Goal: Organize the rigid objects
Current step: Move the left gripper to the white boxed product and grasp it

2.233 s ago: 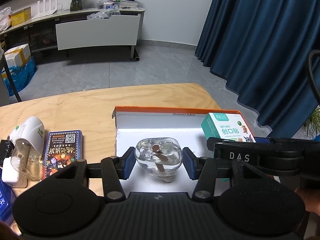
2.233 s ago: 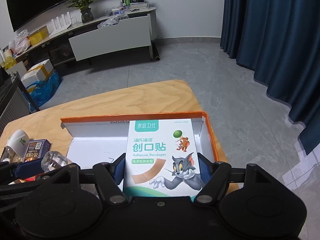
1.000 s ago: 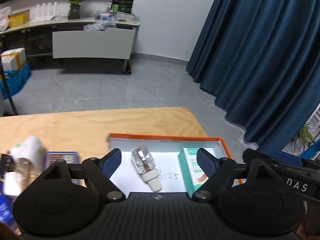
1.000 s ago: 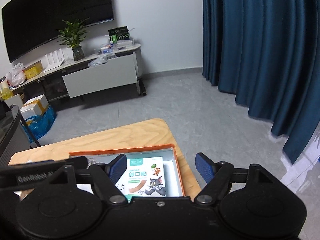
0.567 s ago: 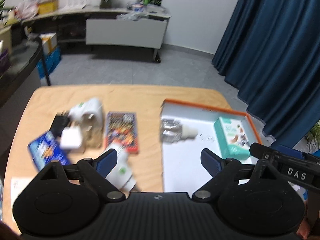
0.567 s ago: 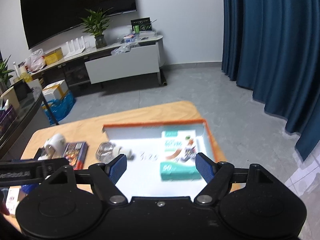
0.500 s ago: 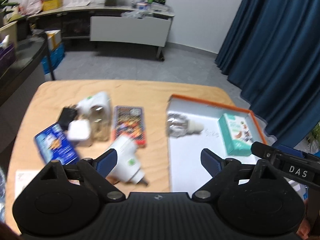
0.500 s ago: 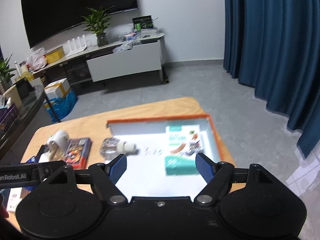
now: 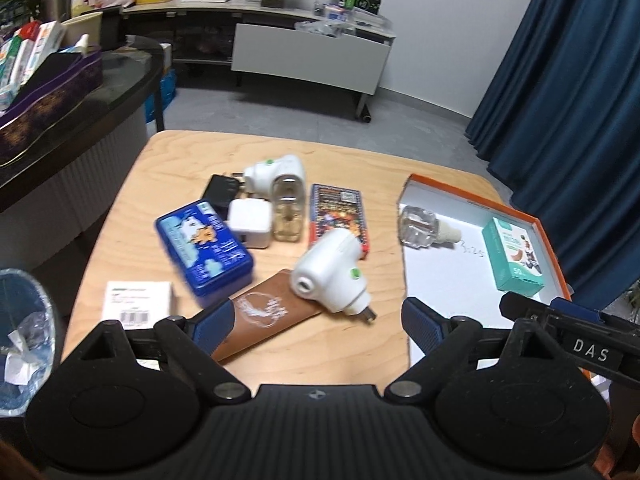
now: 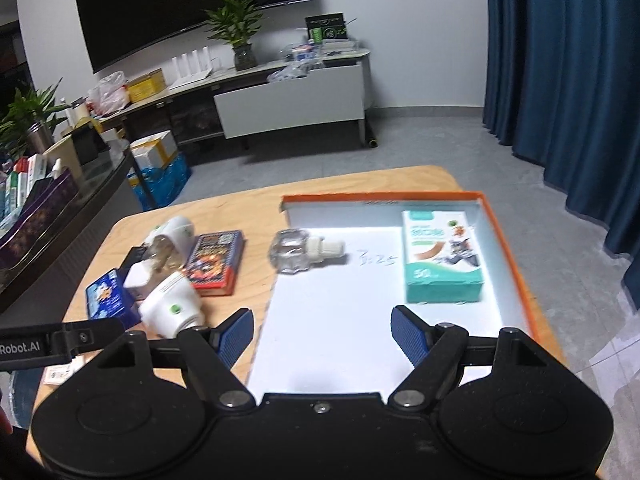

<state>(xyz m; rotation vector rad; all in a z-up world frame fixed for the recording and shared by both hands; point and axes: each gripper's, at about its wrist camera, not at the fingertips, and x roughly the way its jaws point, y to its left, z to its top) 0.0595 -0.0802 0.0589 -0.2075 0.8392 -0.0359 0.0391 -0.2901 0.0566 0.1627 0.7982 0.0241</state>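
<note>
Lying inside the orange-rimmed white tray, a clear glass bottle and a teal bandage box were counted as sorted; several items were left on the wooden desk. Both the left gripper and right gripper were held open and empty, a white plug-in vaporizer just ahead of the left.

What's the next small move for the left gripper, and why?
Probably ease the left gripper forward and down onto the near white plug-in device. Its jaws are open and empty, and that device lies on the table just ahead, outside the orange-rimmed box. The box already holds the clear bottle and the bandage box, with bare floor left.
</note>
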